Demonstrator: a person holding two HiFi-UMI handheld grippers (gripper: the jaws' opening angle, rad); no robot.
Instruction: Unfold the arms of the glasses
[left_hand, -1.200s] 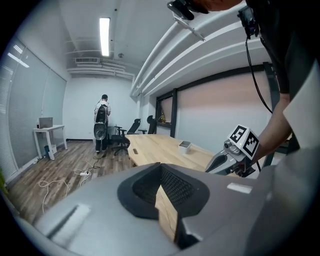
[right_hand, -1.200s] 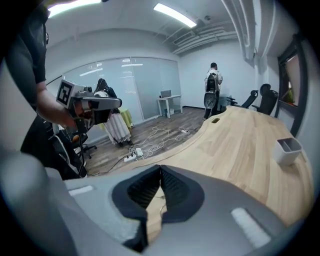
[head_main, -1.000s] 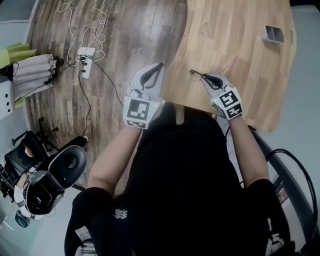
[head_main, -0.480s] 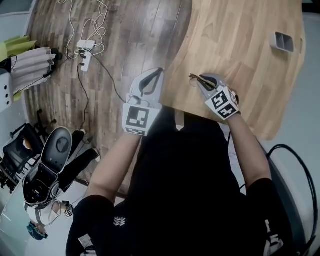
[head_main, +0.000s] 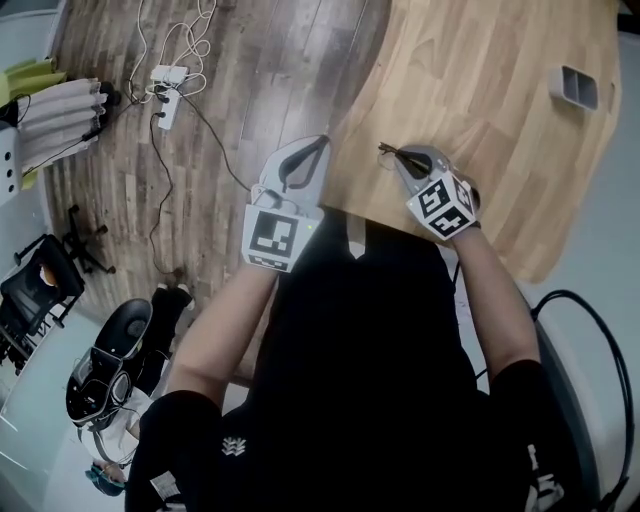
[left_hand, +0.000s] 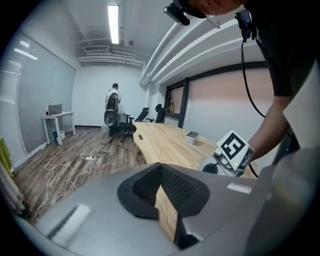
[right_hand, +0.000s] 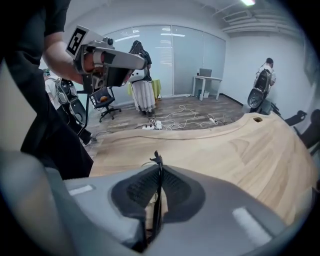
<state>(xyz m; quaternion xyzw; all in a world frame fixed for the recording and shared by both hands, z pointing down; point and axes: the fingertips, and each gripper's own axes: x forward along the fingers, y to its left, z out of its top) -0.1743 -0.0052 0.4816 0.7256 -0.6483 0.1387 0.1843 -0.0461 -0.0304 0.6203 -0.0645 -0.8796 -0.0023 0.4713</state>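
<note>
Jaws of your right gripper (right_hand: 158, 172) closing on thin arm of glasses (head_main: 388, 150), at desk's (head_main: 490, 80) near edge. Left gripper (head_main: 303, 152) clenched, empty, beside that edge. Open it, pinch free arm near hinge, swing outward gently.

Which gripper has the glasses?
The right gripper: its jaws are closing on the glasses. The left gripper is shut on nothing.

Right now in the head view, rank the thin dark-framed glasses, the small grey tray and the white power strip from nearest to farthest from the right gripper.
1. Thin dark-framed glasses: between the closing jaws of the right gripper.
2. Small grey tray: on the wooden table, far right.
3. White power strip: on the floor, far left.
</note>
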